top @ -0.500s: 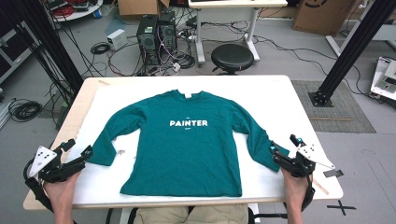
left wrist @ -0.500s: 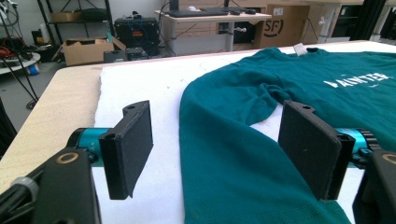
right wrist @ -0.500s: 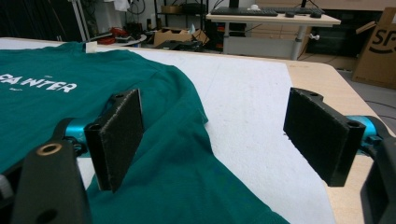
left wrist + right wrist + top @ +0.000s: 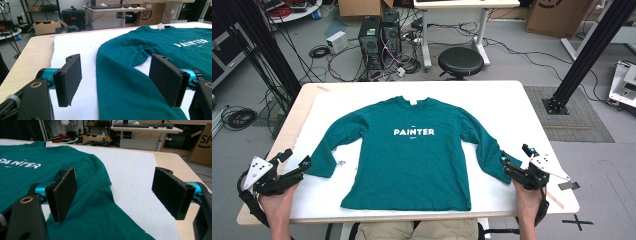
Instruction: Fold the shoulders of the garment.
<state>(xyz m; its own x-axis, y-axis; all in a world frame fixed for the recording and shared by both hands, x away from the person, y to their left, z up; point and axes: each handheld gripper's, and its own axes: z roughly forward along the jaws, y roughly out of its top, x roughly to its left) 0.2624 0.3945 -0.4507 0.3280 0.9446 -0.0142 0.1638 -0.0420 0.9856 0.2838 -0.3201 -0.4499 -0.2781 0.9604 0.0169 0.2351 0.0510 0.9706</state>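
- The left tool (image 4: 297, 157) is held at the near left edge of the worktop (image 4: 532, 107). Its jaws are spread wide and nothing is gripped.
- In the left gripper view, the left tool (image 4: 120, 75) is seen with the left sleeve (image 4: 117, 87) of the sweatshirt lying between and below its jaws. Whether the cloth is touched cannot be told.
- The right tool (image 4: 514, 155) is held at the near right edge. It is likewise spread wide and empty, with the right sleeve (image 4: 92, 215) lying under its gap.
- Against the picture from half a second ago, hardly anything is found changed. Both tools are kept where they were, and no fold or lift is seen in the cloth.
- The teal sweatshirt (image 4: 412, 165), marked PAINTER, is laid flat and face up on the white pad (image 4: 492, 95), with its collar turned away from the person.
- A pause before a paired grasp of the sleeves is judged likely, and the closing on the sleeves is not yet done.
- Beyond the worktop, a black stool (image 4: 460, 60) and computer towers (image 4: 379, 32) are seen on the floor.
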